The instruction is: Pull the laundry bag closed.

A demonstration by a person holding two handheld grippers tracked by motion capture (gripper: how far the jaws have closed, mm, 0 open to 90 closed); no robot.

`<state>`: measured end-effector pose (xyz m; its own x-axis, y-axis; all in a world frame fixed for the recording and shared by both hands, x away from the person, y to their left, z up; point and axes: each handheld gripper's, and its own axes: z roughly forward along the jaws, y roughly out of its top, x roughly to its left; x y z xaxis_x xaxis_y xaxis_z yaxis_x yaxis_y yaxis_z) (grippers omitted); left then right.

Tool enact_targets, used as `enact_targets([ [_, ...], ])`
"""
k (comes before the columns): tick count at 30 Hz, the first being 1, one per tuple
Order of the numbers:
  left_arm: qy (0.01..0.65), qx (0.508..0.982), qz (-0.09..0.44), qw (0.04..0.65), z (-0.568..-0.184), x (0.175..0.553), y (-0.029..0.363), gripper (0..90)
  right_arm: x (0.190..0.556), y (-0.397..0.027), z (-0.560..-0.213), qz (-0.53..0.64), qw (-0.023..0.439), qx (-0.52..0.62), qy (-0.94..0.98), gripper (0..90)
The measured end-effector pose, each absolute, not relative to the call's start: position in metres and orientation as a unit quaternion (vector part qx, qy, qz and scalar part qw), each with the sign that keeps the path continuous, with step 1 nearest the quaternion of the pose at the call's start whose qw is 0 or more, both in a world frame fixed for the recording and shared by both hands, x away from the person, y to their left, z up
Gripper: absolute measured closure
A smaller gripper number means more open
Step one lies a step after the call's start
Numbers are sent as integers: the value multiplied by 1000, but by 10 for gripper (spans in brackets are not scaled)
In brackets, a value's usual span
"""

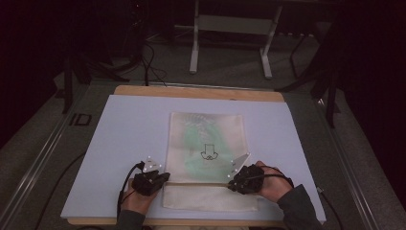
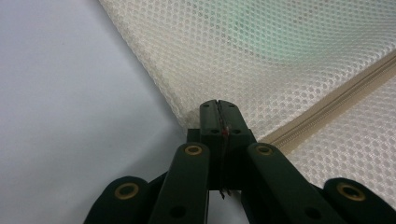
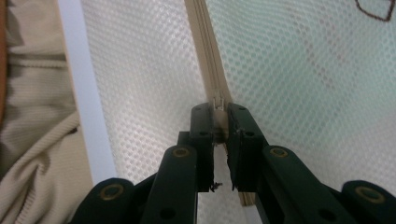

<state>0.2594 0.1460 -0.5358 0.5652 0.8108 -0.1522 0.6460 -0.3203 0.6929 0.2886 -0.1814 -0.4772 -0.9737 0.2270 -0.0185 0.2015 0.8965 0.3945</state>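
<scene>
- Dim room beyond; our bench [image 1: 86, 158] carries a pale blue sheet in the middle of the high view.
- Item: cream mesh laundry bag [image 1: 207, 143], flat at centre frame, a green garment faintly visible inside.
- Item: zipper [image 1: 198, 183], a long axis running left to right across the bag's lower part, between our two hands.
- Left gripper [image 1: 165, 176]: jaws closed, tips at the bag's lower-left edge where the zipper ends [image 2: 327, 105]; we judge they pinch the mesh corner.
- Right gripper [image 1: 232, 184]: jaws narrow, clamped on the zipper pull [image 3: 217, 103] at the right end.
- Relation for the next move: the zipper track leads from our right jaws straight toward the left jaws, so we judge the pull travels leftward while the left holds the bag taut.
</scene>
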Motion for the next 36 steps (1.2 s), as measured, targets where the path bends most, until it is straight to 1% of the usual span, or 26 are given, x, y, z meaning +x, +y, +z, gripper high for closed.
enact_targets([
  [23, 453, 804, 112, 368, -536, 259, 146, 893, 290, -205, -479, 210, 30, 137, 968, 822],
  [36, 453, 805, 113, 366, -536, 259, 146, 892, 288, -237, -492, 214, 29, 183, 959, 821],
])
